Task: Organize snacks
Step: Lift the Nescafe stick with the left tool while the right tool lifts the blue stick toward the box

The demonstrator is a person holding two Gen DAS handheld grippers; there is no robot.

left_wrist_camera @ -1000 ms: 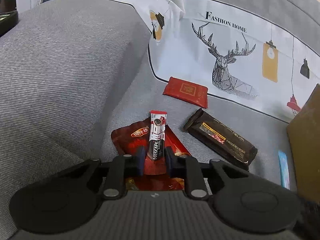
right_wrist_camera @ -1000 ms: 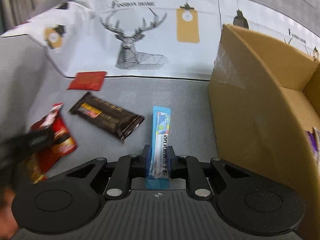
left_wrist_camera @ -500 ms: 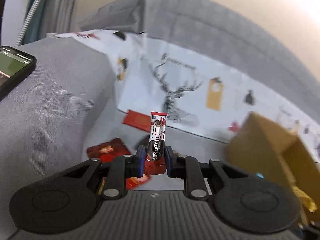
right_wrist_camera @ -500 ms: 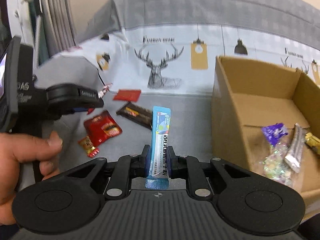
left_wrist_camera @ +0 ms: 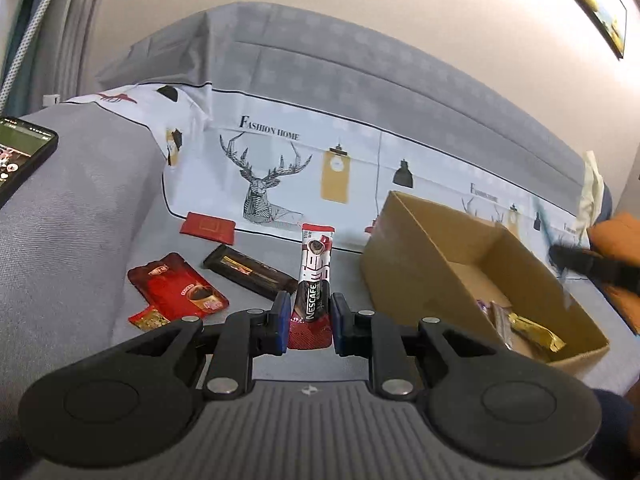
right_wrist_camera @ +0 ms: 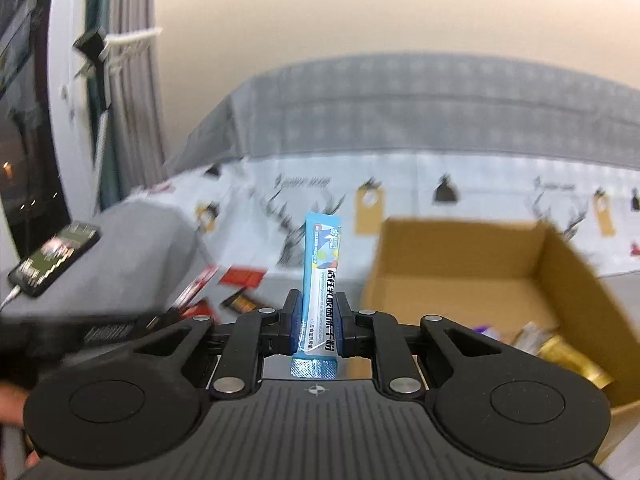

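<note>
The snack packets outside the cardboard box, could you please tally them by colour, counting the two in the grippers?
Red: 4, flat packet, large pouch, small sachet, Nescafe stick in the left gripper.
Dark brown: 1, bar.
Blue: 1, stick in the right gripper.
Total: 6

We see the phone [left_wrist_camera: 20, 152] only in part, cut by the left wrist view's left edge. The right wrist view is smeared: red packets [right_wrist_camera: 240, 278] on the sofa are unreadable, and the things inside the cardboard box [right_wrist_camera: 472, 252] are perhaps foil wrappers. The Nescafé stick [left_wrist_camera: 314, 280] hides the dark bar's [left_wrist_camera: 248, 272] near end.
</note>
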